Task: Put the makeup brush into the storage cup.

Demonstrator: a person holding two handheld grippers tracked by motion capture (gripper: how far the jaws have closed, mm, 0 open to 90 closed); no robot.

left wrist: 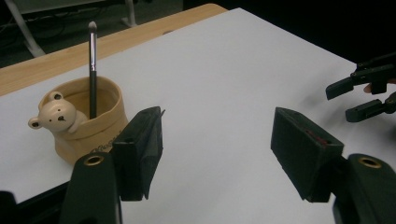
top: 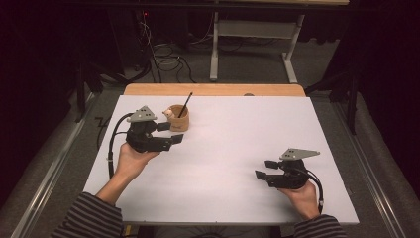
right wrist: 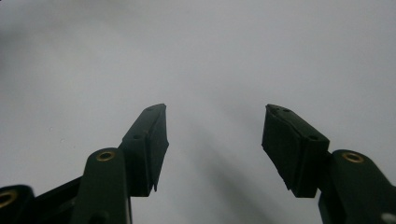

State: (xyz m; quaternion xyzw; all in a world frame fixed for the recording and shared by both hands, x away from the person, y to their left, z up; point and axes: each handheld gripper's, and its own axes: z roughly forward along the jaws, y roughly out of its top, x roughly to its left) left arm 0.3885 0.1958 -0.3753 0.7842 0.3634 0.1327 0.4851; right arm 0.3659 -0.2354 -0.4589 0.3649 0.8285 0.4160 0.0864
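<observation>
Standing just beside the gaping left hand-held gripper (top: 170,134), bear cup (top: 178,119) holds a brush (top: 186,104).

No text, number or brand can be read. The tan bear cup (left wrist: 88,122), at the left of the left gripper view, carries a dark printed line low on its front, partly hidden and too blurred to make out.

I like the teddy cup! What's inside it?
Inside the bear cup one thin brush stands upright, its soft tip sticking out above the rim. The cup's wall covers the brush's lower end and the bottom, so anything else down there is hidden.
</observation>
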